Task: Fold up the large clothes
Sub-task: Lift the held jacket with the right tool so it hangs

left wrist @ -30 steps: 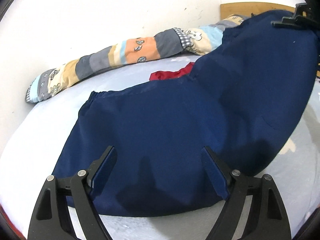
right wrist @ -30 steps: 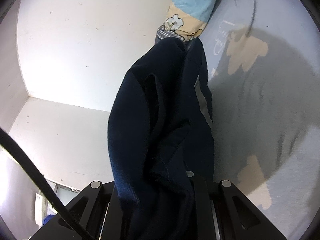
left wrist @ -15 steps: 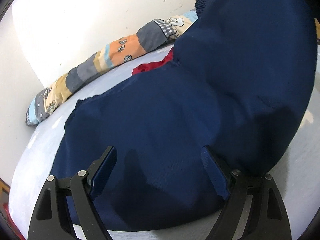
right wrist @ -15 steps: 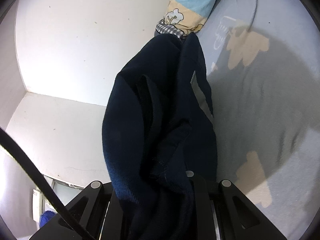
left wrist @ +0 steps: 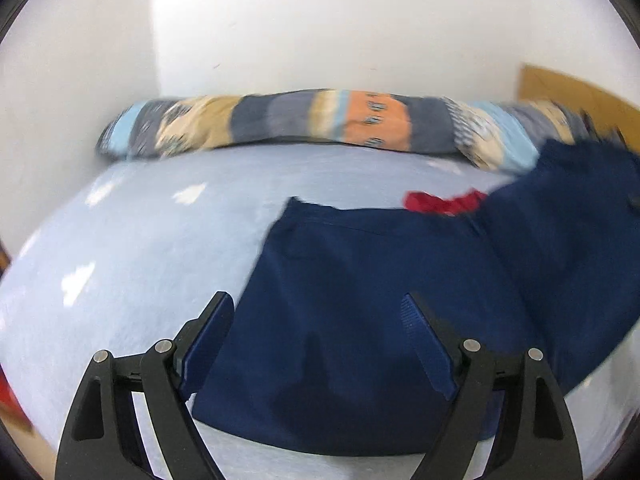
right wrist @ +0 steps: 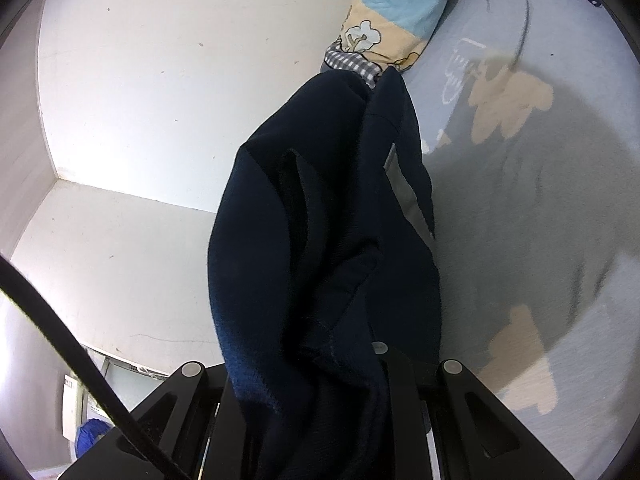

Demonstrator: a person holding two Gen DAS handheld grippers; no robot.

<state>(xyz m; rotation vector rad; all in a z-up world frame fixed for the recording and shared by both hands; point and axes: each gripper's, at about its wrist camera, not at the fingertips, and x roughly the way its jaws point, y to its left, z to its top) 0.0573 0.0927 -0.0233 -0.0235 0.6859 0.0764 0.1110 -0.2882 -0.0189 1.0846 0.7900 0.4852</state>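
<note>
The navy garment [left wrist: 360, 320] is lying partly flat on the pale blue bedsheet [left wrist: 140, 248], its long axis running from the near edge up toward the right, where the cloth is rising off the bed. The left gripper [left wrist: 320, 320] is hovering over the flat part with its jaws spread wide and holding nothing. Only the right wrist view is showing the lifted end bunching in dark folds [right wrist: 320, 240], with the right gripper [right wrist: 320, 380] clamping it, while only the left view is showing a red cloth [left wrist: 444, 202] and the full patchwork bolster [left wrist: 312, 124] along the wall.
</note>
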